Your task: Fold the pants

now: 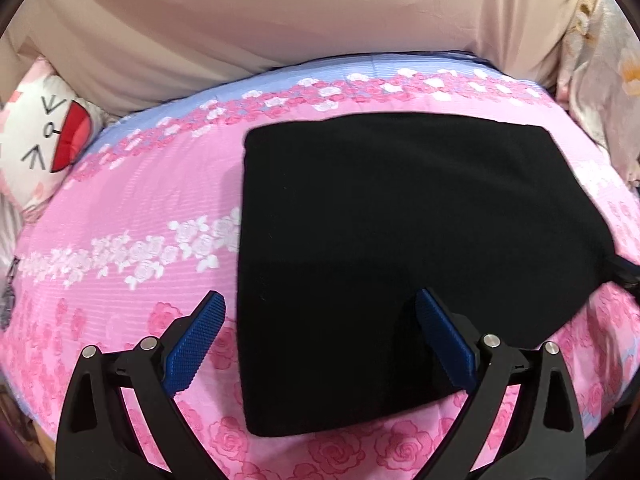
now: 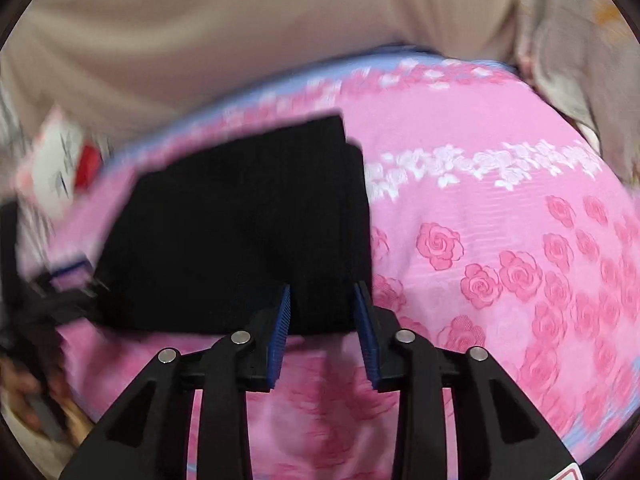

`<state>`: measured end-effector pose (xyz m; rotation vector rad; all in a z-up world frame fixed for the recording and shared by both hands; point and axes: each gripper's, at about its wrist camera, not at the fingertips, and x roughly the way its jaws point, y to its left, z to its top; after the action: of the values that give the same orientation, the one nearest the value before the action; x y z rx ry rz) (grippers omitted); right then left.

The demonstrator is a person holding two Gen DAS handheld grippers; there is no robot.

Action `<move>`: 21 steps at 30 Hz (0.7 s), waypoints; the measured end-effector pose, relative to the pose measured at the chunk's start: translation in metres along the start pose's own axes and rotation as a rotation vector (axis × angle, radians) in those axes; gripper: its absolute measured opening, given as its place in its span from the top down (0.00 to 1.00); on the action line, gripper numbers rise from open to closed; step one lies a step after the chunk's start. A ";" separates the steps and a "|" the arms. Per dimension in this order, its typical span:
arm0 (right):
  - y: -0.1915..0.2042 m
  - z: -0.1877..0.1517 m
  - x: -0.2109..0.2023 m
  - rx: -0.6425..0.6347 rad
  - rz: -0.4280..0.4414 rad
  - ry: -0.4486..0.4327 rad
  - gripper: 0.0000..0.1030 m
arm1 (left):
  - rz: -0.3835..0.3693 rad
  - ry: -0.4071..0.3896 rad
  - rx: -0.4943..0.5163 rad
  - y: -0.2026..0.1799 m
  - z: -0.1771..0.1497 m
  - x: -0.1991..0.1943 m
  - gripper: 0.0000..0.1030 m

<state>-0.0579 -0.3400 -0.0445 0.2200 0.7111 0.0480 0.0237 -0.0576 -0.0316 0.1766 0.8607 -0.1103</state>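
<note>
black pants point(image 1: 400, 240), folded into a compact block, lie flat on a pink rose-print quilt point(image 1: 140, 200), their edges straight and their corners squared in the left wrist view. the left gripper point(image 1: 320, 304) hangs over the block's near left corner, its jaws spread wide and gripping nothing: one blue pad point(image 1: 194, 344) sits over bare quilt just left of the fabric's edge, the other over the black cloth. in the blurred right wrist view the right gripper point(image 2: 323, 294) stands at the near right corner of the pants point(image 2: 240, 220), its jaws part-way apart with a clear gap between the blue pads point(image 2: 280, 336); whether they touch the cloth cannot be told, and no fabric is pinched. open quilt runs wide to the right of the folded block in that view, and a broad strip lies free to its left in the other. the quilt point(image 2: 500, 260) carries bands of white flowers and a lilac border along its far edge. beyond it hangs a plain beige fabric backdrop point(image 1: 280, 20). a white cartoon-face pillow point(image 1: 44, 128) with a red mouth rests at the far left corner, and a pale floral cloth point(image 1: 604, 60) drapes along the far right side.
</note>
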 end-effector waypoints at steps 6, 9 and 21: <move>0.101 0.014 -0.052 -0.211 0.211 -0.148 0.68 | 0.114 -0.058 -0.022 -0.004 0.010 -0.013 0.09; 0.129 0.018 -0.053 -0.249 0.278 -0.162 0.68 | 0.129 -0.056 -0.030 -0.004 0.012 -0.014 0.09; 0.111 0.026 -0.046 -0.215 0.200 -0.155 0.65 | 0.163 -0.048 -0.040 0.006 0.011 -0.014 0.09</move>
<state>-0.0725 -0.2421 0.0276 0.0867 0.5232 0.2943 0.0240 -0.0536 -0.0134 0.2052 0.7969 0.0545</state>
